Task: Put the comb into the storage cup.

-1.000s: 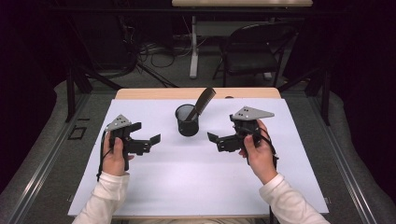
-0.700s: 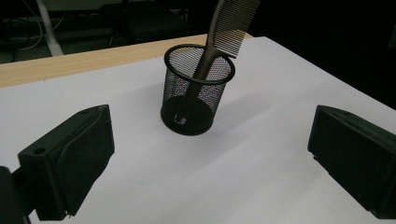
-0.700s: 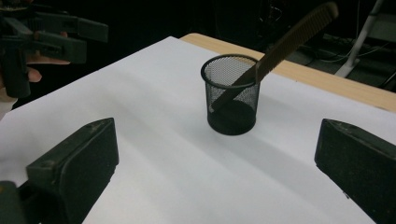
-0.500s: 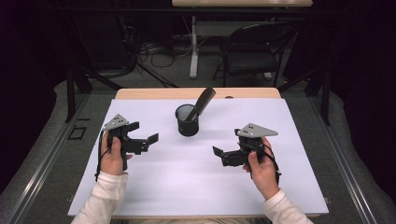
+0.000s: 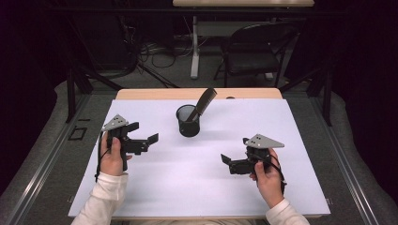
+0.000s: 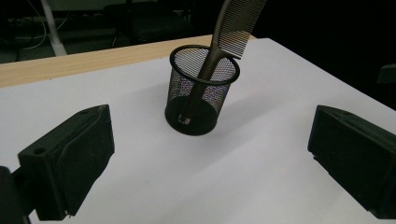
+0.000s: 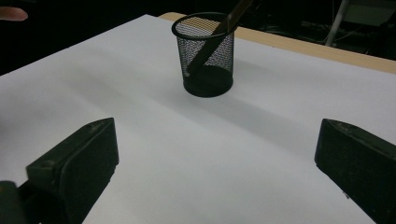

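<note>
Standing between tools: mesh cup [image 5: 188, 121] (comb [image 5: 204, 100] inside) | left tool [image 5: 144, 140], right tool [image 5: 228, 162] released

The comb [image 6: 224, 42] runs past the top edge of both gripper views.

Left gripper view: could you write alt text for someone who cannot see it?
A black mesh cup stands upright on a white table with a comb leaning inside it, teeth end up. The left claw is open, its two black jaws wide apart in front of the cup.
</note>
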Available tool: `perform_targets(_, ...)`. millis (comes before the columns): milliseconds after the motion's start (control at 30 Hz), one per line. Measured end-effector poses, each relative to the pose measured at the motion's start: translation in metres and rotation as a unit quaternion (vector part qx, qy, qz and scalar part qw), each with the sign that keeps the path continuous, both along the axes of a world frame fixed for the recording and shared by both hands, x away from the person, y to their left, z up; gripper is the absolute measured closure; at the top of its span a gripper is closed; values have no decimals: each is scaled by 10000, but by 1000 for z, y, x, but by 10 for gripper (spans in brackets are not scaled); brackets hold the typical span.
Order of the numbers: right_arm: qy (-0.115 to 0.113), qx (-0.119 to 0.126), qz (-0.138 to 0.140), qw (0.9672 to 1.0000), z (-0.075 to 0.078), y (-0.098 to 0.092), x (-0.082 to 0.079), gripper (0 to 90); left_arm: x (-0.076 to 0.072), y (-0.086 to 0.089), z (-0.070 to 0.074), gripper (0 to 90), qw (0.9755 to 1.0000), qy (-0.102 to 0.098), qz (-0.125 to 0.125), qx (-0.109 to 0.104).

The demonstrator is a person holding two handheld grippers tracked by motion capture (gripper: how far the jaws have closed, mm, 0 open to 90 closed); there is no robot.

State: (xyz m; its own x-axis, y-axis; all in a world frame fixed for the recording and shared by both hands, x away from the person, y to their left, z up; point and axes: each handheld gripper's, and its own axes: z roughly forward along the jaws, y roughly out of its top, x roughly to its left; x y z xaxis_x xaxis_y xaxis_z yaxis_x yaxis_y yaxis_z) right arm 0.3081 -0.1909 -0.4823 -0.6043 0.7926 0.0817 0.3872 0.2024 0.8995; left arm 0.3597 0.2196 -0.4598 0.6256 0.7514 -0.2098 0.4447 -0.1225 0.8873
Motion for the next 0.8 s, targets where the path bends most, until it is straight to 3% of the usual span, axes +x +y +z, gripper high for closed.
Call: perform_targets(800, 146, 169, -327, 9992, -36, -20, 2, 10, 1, 1, -1, 7, 10000, 12, 27, -9)
